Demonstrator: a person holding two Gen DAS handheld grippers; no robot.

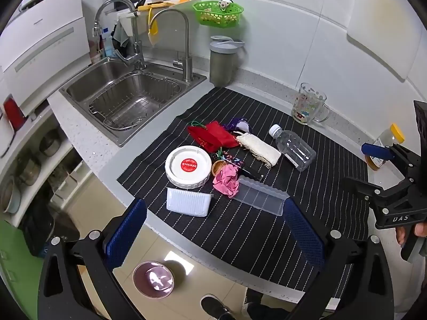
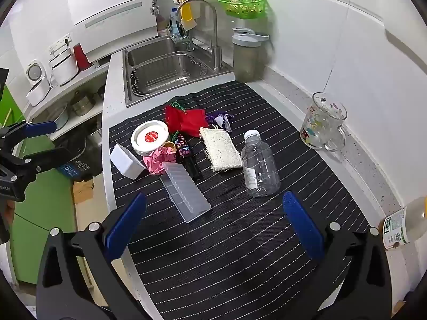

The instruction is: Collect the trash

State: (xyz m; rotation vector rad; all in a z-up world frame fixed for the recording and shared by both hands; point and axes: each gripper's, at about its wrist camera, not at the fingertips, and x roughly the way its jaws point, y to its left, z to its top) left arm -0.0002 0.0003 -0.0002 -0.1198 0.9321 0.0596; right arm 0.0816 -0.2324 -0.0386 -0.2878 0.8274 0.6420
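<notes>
- both tongs, left gripper (image 1: 213, 229) and right gripper (image 2: 214, 222), gape wide, holding nothing
- glass mug (image 2: 324, 122) and sink (image 1: 125, 98) flank the striped mat (image 2: 240, 240)
- crumpled pink paper (image 1: 226, 180), possibly a wrapper, lies mid-mat beside the white lid (image 1: 188, 166)

Home kitchen: sink (image 1: 125, 98), faucets (image 1: 170, 40)

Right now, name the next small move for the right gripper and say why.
Probably ease the right gripper forward and down toward the clear plastic bottle: it lies on the striped mat, nearest that gripper and apart from the clutter, and the jaws stand open and empty.
</notes>
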